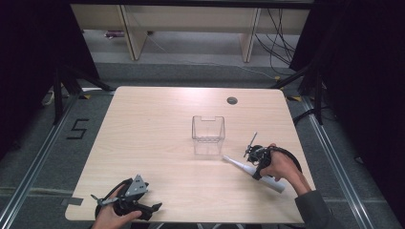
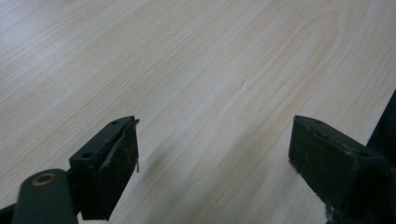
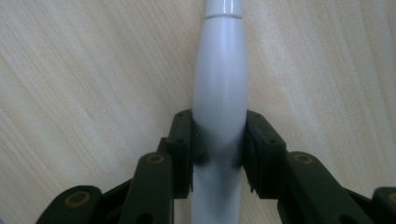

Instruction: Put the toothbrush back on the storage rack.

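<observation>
A white tapered handle (image 1: 241,166), shaped like an electric toothbrush body, lies at a slant on the right part of the wooden table (image 1: 157,119), with its thin tip toward the middle. My right gripper (image 1: 258,164) is shut on it. In the right gripper view both pads press the sides of the white handle (image 3: 219,70), with the right gripper (image 3: 219,135) low over the wood. A clear plastic box (image 1: 208,129) stands upright just beyond the handle's tip. My left gripper (image 1: 148,209) rests at the table's near left edge. Its jaws stand wide apart over bare wood, as the left gripper view shows (image 2: 215,135).
A round cable hole (image 1: 232,100) sits in the far part of the table. Wooden furniture legs (image 1: 136,38) and cables (image 1: 282,43) stand on the floor behind. Dark tripod legs (image 1: 71,81) flank the table's far corners.
</observation>
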The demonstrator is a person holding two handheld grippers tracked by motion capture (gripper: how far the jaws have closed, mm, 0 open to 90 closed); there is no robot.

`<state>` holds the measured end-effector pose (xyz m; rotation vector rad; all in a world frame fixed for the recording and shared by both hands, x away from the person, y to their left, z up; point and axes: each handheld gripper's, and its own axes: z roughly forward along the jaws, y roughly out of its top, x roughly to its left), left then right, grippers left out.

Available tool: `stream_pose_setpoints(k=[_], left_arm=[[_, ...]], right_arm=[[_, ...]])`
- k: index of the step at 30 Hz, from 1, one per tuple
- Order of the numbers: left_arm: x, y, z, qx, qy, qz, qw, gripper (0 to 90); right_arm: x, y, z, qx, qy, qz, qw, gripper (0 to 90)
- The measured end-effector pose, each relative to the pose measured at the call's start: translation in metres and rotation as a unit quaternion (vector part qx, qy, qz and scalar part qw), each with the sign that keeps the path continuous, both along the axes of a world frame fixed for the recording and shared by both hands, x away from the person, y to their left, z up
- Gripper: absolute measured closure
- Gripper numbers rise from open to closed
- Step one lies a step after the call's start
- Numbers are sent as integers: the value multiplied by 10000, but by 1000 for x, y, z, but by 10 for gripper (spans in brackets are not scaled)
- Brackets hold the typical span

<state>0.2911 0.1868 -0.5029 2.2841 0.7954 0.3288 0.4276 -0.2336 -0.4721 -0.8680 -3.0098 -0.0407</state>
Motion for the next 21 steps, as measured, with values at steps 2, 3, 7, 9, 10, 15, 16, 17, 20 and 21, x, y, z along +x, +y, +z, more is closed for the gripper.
stream_pose_setpoints(k=[2, 3, 7, 9, 10, 15, 16, 17, 20, 21], left_arm=[[0, 0, 0, 23, 21, 1, 10000, 156], [0, 0, 0, -6, 9, -9, 10000, 160], [0, 0, 0, -40, 13, 4, 10000, 160], [0, 0, 0, -5, -6, 7, 10000, 161], [-1, 0, 0, -43, 30, 59, 10000, 161], [0, 0, 0, -28, -11, 7, 10000, 160], [-1, 0, 0, -38, -7, 25, 10000, 160], [-1, -1, 0, -73, 25, 76, 9999, 161], [0, 0, 0, -59, -16, 50, 10000, 160], [0, 0, 0, -52, -14, 43, 10000, 160]], right_arm=[[1, -1, -1, 26, 16, 6, 10000, 664], [2, -1, -1, 28, 13, 59, 10000, 664], [1, -1, 0, 50, 79, -47, 9999, 664], [1, -3, 0, 94, 38, 14, 9999, 665], [0, -4, 0, 150, 4, -5, 9999, 665], [-2, -9, 6, 310, -107, -47, 9995, 665], [-2, -10, 9, 365, -166, -102, 9991, 665], [-4, -11, 11, 477, -177, -192, 9985, 665], [-4, -17, 19, 700, -318, -208, 9968, 665], [-5, -20, 22, 752, -395, -323, 9959, 665]])
